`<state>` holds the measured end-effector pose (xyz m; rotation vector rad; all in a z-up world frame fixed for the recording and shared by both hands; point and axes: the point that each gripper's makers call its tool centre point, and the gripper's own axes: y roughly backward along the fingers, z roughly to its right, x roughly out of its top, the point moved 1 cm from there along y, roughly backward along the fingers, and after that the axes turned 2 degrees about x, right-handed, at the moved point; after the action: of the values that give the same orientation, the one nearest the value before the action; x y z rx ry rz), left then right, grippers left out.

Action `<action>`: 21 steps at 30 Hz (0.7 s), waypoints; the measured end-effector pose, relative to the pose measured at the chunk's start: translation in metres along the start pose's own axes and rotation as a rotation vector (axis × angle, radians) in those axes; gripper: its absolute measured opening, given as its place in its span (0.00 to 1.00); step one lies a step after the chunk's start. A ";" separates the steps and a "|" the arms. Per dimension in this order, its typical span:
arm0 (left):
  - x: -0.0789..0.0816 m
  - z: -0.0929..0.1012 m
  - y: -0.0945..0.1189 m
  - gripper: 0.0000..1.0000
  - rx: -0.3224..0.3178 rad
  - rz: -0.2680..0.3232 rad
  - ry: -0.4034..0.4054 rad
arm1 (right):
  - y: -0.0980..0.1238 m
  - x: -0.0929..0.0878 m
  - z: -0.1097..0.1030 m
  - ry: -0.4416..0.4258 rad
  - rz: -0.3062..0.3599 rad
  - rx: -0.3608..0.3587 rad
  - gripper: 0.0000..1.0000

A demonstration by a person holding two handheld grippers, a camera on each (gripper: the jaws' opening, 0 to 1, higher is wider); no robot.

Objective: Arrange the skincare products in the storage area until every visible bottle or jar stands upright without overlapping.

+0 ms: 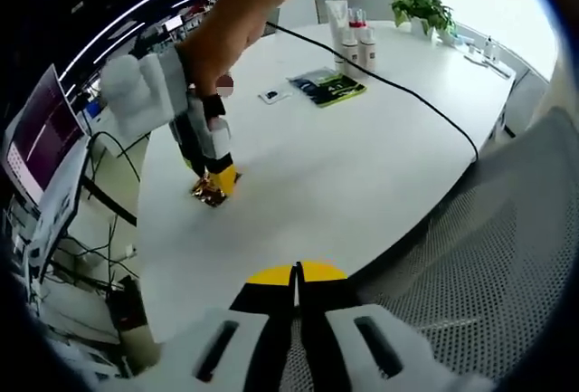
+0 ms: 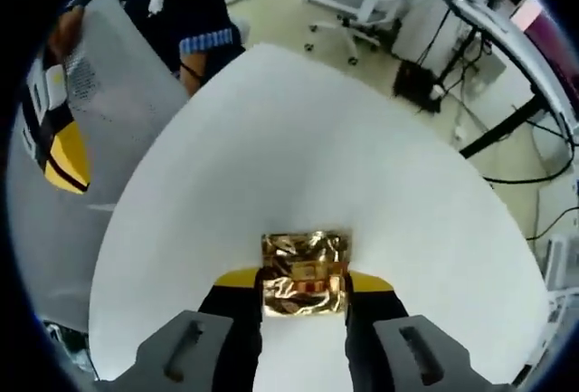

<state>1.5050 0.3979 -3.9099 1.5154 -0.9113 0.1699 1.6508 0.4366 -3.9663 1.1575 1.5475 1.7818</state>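
Presently one crinkled gold packet (image 2: 305,272) sits pinched between the right gripper's (image 2: 303,294) jaws on the white table (image 2: 298,148), while the left gripper (image 1: 297,276) is pressed together, with several bottles (image 1: 351,39) far ahead.

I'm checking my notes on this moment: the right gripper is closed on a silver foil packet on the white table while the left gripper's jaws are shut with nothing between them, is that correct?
Nearly: the packet is gold foil, not silver. The right gripper view shows the right gripper shut on the gold foil packet over the white table. The left gripper is shut with nothing between its jaws, as you said.
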 end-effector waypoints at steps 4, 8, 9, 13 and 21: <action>-0.003 0.001 -0.001 0.00 -0.003 -0.025 -0.010 | 0.008 -0.011 -0.029 -0.034 0.026 -0.007 0.31; -0.005 0.002 -0.002 0.00 -0.006 -0.034 -0.017 | 0.015 -0.040 -0.067 -0.010 0.017 -0.041 0.31; -0.005 0.003 -0.002 0.00 -0.007 -0.033 -0.017 | 0.018 -0.045 -0.073 -0.004 0.016 -0.051 0.31; -0.001 0.005 -0.001 0.00 -0.017 -0.012 -0.011 | 0.033 -0.060 -0.106 -0.024 0.045 -0.086 0.32; 0.020 0.013 0.007 0.02 -0.079 0.082 0.066 | 0.063 -0.073 -0.147 -0.048 0.128 -0.222 0.32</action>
<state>1.5082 0.3783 -3.8951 1.3929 -0.9173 0.2398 1.5733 0.2847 -3.9241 1.2027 1.2361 1.9379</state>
